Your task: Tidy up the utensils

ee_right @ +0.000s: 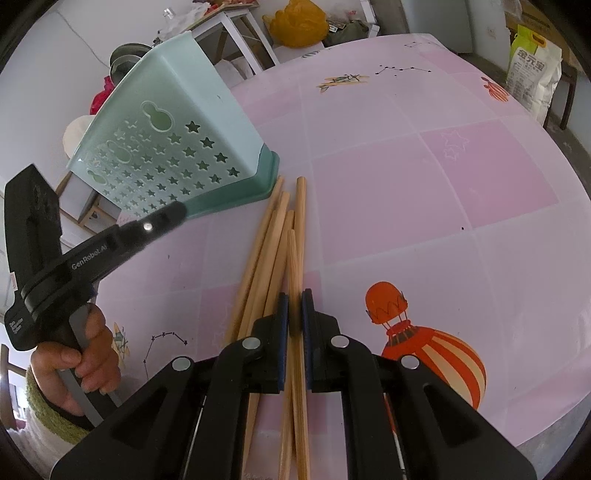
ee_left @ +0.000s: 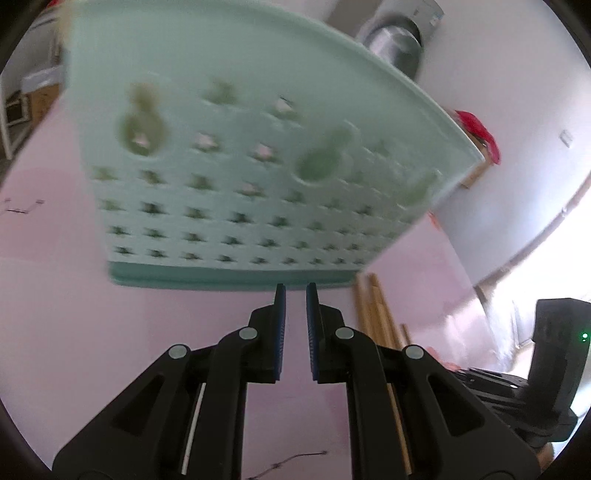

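A mint-green utensil holder (ee_right: 177,122) with star-shaped holes stands on the pink table; it fills the left wrist view as the blurred holder (ee_left: 236,166). Several wooden chopsticks (ee_right: 273,236) lie side by side just right of its base, also seen as the chopsticks (ee_left: 373,310). My right gripper (ee_right: 294,297) is shut on one chopstick (ee_right: 293,254), low over the table. My left gripper (ee_left: 295,290) has its jaws almost together with nothing between them. Its tips are right at the holder's darker base (ee_left: 221,277); I cannot tell whether they touch it. In the right wrist view the left gripper's fingertips (ee_right: 177,212) show, held by a hand (ee_right: 85,354).
The pink tablecloth (ee_right: 424,177) has a balloon print (ee_right: 424,343). The table's rounded edge runs along the right and far side. Beyond it are a yellow bag (ee_right: 299,22) and a white sack (ee_right: 532,74). A metal pot (ee_left: 397,48) sits behind the holder.
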Demonstrator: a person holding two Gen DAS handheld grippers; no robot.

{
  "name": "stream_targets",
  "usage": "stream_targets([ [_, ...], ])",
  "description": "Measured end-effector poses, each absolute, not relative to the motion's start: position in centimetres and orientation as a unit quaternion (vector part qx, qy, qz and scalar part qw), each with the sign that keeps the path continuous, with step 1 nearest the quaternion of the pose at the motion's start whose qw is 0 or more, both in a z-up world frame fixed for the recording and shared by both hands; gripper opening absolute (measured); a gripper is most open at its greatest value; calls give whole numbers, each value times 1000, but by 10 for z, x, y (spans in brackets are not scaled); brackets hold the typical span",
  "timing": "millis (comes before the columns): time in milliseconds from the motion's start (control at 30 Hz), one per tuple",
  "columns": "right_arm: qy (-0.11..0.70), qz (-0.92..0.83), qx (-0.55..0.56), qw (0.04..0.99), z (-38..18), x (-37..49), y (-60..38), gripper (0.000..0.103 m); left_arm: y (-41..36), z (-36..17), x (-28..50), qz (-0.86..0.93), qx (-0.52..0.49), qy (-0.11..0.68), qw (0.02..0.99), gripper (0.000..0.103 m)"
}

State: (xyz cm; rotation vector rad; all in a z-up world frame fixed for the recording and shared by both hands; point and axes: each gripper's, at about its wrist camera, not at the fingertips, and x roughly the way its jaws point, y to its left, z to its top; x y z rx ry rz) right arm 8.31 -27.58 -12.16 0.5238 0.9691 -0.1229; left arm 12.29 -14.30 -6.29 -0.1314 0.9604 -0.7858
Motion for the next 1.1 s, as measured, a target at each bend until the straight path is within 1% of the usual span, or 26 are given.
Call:
stream_targets([
  [300, 459, -55, 256, 849, -124, 84, -279, 7, -168, -76, 134, -383, -84, 470, 791, 10],
  [633, 459, -53, 264, 846, -123, 84, -279, 8, -179, -82, 136, -382, -100, 469, 790, 10],
  [733, 460, -51, 268, 845, -123, 84, -279, 8, -165, -75, 124, -393, -95, 469, 785, 10],
  [800, 462, -49, 269, 844, -124, 85, -277, 7, -156, -71, 110, -406, -85, 468, 780, 14],
  [867, 463, -46, 271, 843, -124, 85, -275, 8, -148, -71, 96, -418, -73, 469, 774, 15],
  [1100, 472, -30, 270, 839, -125, 85, -258, 8, -135, -77, 39, -437, -54, 479, 760, 15],
])
